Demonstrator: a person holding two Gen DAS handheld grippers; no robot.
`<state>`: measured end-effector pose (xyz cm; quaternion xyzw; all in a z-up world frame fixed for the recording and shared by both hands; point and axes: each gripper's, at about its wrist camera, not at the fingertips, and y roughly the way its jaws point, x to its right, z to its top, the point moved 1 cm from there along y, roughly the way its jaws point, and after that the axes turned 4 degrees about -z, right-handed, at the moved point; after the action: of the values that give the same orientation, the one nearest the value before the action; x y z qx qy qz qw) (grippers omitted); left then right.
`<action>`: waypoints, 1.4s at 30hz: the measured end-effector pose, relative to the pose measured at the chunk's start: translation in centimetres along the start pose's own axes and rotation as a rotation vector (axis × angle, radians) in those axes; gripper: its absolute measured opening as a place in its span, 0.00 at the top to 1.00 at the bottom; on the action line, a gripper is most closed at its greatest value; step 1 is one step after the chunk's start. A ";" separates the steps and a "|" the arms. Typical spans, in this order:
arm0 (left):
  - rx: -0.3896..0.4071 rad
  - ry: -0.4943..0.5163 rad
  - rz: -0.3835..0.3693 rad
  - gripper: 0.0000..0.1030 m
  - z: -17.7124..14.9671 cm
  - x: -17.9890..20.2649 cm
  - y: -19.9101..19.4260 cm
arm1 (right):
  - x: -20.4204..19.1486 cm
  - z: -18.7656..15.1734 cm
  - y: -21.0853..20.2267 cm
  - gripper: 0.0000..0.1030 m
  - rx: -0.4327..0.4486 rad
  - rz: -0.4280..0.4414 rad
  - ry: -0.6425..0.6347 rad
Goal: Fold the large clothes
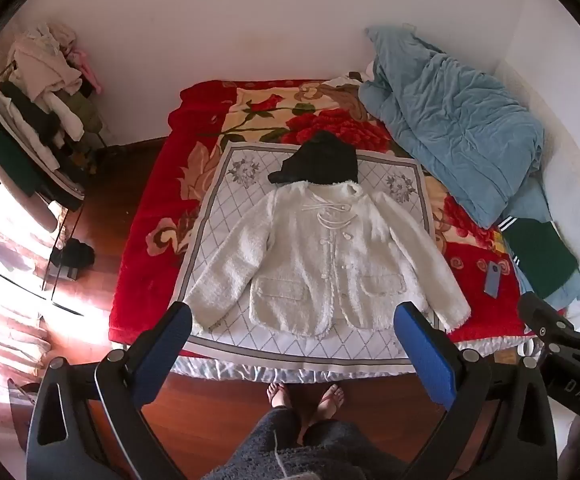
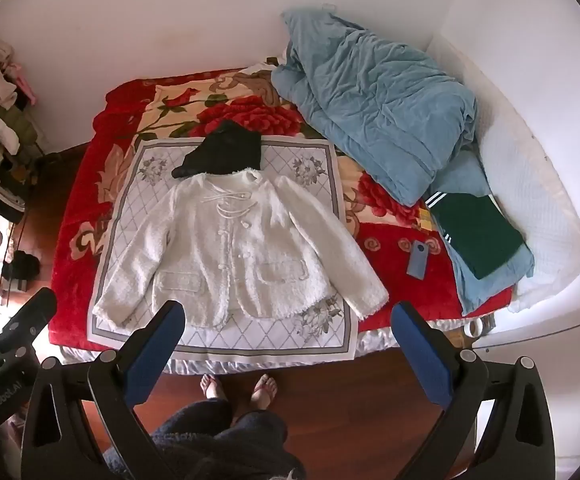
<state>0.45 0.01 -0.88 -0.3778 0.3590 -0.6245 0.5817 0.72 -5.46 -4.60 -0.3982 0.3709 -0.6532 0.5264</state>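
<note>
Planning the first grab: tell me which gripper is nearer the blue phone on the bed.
Right. The right gripper hangs open over the foot of the bed with the blue phone just up and right of it. The left gripper is open too, farther left, over the white jacket.

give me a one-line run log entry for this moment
stage: pre-fold | white jacket: flat on mat, face up, untouched | left gripper: open, above bed edge | right gripper: open, empty
</note>
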 end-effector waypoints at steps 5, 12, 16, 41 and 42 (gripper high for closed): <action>0.006 0.002 0.002 0.00 0.0 0.0 0.0 | 0.2 0.0 -0.1 0.00 0.009 -0.003 0.003; 0.006 0.002 0.001 0.00 0.0 0.0 0.0 | 0.1 0.0 -0.3 0.00 0.011 -0.004 -0.001; 0.006 0.002 0.003 0.00 0.0 0.0 0.0 | 0.0 0.0 -0.3 0.00 0.012 -0.005 -0.002; 0.011 0.001 -0.002 0.00 0.0 0.0 0.0 | 0.0 0.0 -0.5 0.00 0.012 -0.005 0.000; 0.010 0.000 -0.003 0.00 0.0 0.0 0.0 | 0.0 0.0 -0.5 0.00 0.012 -0.005 0.000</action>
<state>0.48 -0.01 -0.89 -0.3753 0.3555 -0.6271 0.5827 0.54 -5.37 -4.15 -0.3958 0.3662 -0.6567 0.5273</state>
